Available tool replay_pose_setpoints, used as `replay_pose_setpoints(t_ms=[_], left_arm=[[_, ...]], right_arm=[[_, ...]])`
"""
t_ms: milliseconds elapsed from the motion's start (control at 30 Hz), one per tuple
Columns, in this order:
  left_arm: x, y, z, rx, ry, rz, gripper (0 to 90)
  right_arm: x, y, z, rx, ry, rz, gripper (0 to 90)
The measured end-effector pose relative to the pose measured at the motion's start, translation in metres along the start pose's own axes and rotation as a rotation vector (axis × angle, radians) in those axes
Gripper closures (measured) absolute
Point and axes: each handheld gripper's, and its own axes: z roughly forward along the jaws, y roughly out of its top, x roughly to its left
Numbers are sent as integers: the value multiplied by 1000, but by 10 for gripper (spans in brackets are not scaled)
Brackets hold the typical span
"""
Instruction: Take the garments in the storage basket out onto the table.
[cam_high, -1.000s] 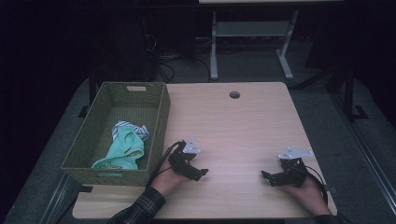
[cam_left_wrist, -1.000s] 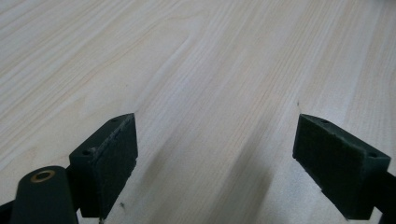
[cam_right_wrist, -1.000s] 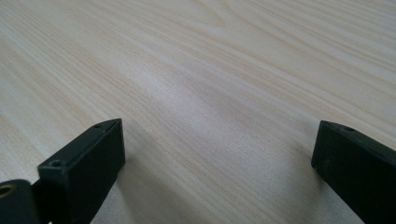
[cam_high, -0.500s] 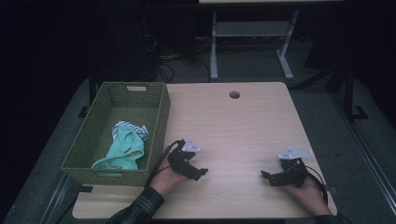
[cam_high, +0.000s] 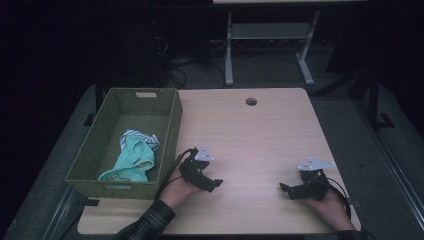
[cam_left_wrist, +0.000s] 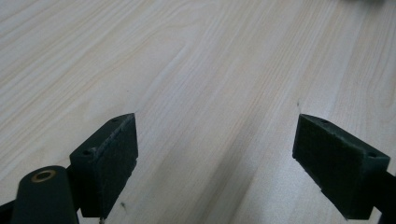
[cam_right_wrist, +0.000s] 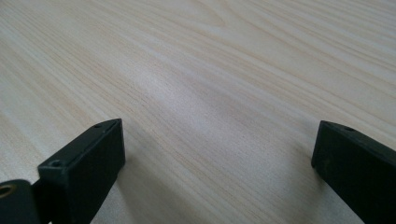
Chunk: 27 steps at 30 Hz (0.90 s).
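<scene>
The left gripper (cam_high: 206, 181) rests low over the surface (cam_high: 260, 135) near its front edge, just right of the basket (cam_high: 170, 125), with its fingers (cam_left_wrist: 105, 161) spread wide apart and nothing between them but bare wood. The right gripper (cam_high: 292, 191) sits near the front right corner of the surface, its fingers (cam_right_wrist: 86, 170) likewise wide apart over bare wood. The two grippers are well apart from each other. The basket stands along the left edge of the surface; inside it, toward its front half, lies a crumpled green cloth (cam_high: 132, 160) with a striped piece at its far end, well apart from both pairs of fingers and behind the basket's right wall from the left gripper.
</scene>
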Motion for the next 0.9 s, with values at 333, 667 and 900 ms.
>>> replay_pose_setpoints(t_ms=[333,667,900], left_arm=[[1,3,-5,-4,-4,-4,138],[1,9,-13,-12,-11,-9,138],[1,13,-16,-16,-17,-15,138]], right_arm=[[0,0,0,0,0,0,23],[0,0,0,1,0,1,23],[0,0,0,0,0,1,23]])
